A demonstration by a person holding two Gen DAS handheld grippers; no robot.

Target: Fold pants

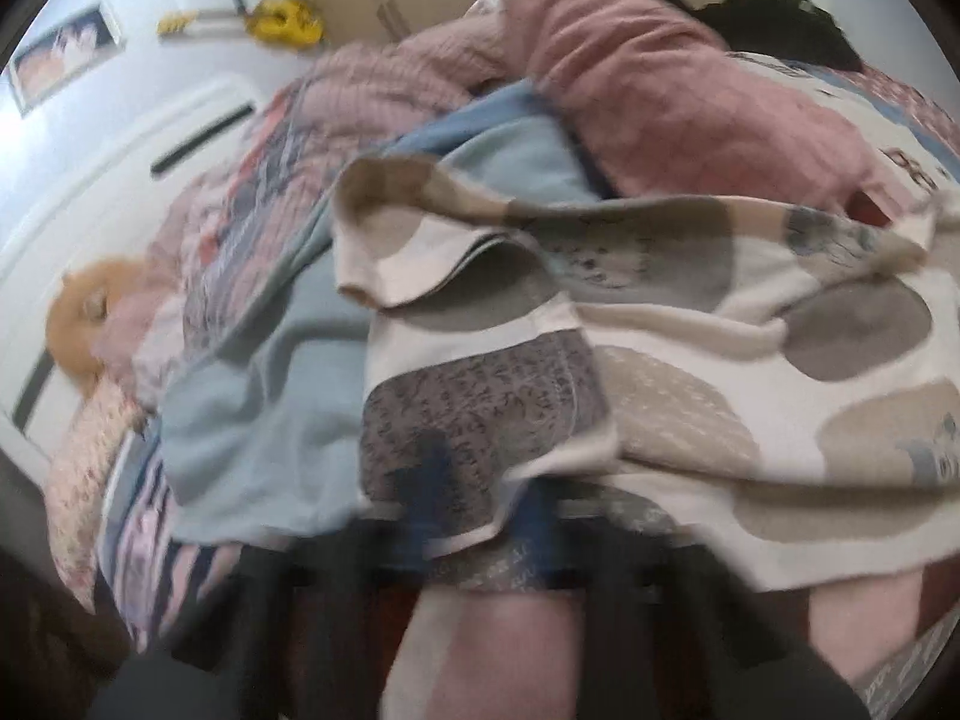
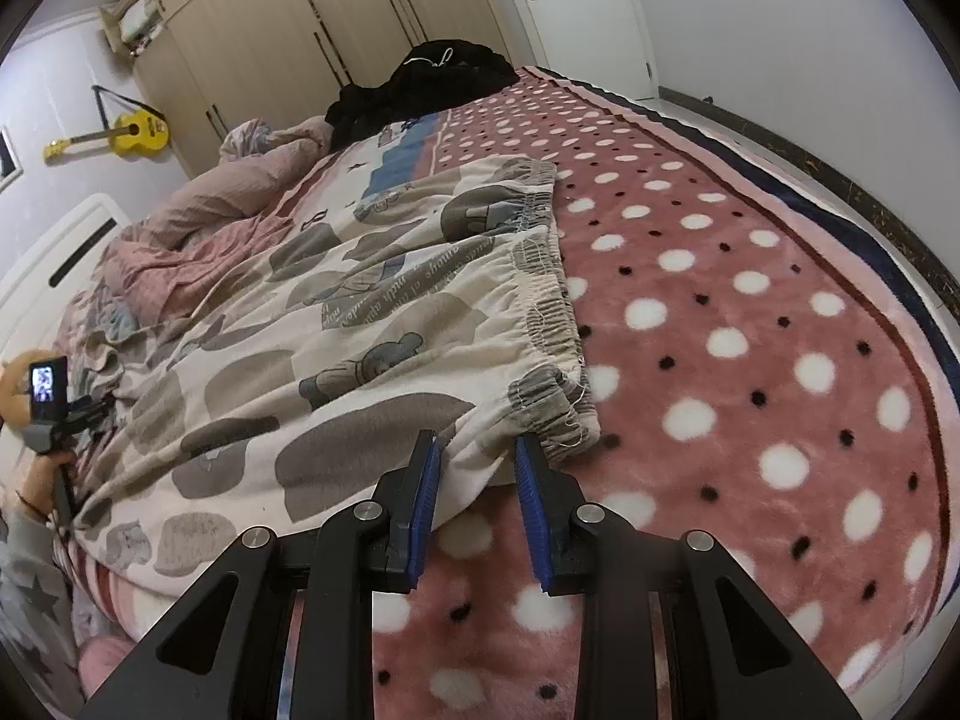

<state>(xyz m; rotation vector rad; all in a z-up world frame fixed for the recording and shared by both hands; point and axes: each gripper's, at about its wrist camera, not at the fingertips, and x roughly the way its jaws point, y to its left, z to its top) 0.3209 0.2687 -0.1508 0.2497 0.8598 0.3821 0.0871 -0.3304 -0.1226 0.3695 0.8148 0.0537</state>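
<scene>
Left gripper [image 1: 480, 516] was pinched shut on the pants [image 2: 360, 324] hem, likely to drag it over. Right gripper [image 2: 477, 480], jaws apart, straddled the waistband [image 2: 543, 312] corner, apparently anchoring it on the blanket [image 2: 750, 330].

A bed [image 2: 750, 312] under a pink blanket with white and black dots fills the room's middle. At the far wall stands a beige wardrobe [image 2: 288, 42] with long handles, and right of it a white door [image 2: 576, 6]. A yellow guitar [image 2: 129, 132] hangs on the pale left wall.
</scene>
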